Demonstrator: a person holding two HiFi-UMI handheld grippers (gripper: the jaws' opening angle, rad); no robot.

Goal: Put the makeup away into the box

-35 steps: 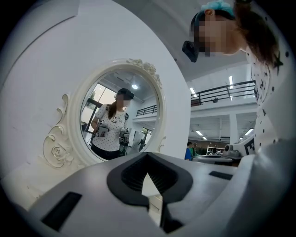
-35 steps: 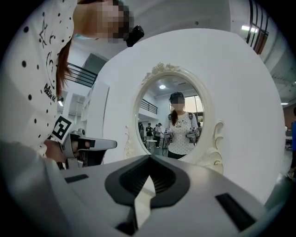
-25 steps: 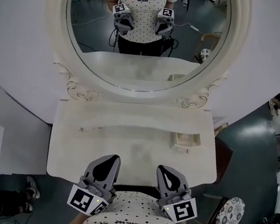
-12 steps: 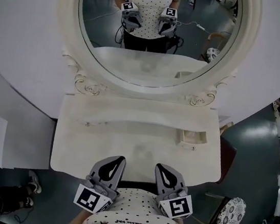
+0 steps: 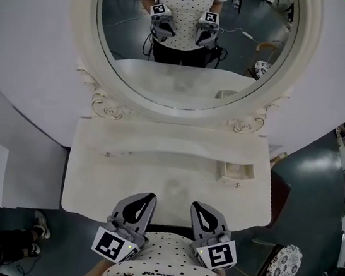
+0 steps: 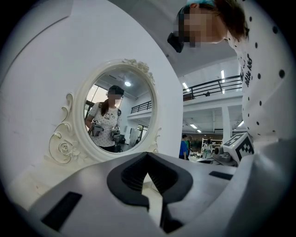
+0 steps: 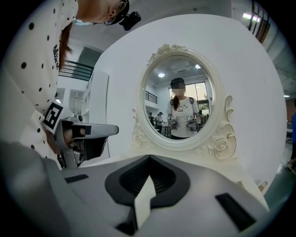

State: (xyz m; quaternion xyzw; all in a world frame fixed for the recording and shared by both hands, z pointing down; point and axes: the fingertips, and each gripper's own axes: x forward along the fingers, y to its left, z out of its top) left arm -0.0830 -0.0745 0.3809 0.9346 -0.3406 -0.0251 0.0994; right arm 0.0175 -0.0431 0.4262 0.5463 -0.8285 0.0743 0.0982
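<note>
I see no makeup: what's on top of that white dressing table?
An oval mirror and, toward the right, a small box. Its contents and any makeup are too small to tell.

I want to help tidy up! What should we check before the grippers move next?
1. Left gripper empty: ok, jaws together, nothing between them.
2. Right gripper empty: ok, jaws together too.
3. Jaws open for grabbing: not ok, both are shut.
4. Box at the table's right side open: ok, it looks open on top.
5. Makeup found: cannot tell, nothing clear shows on the table.
</note>
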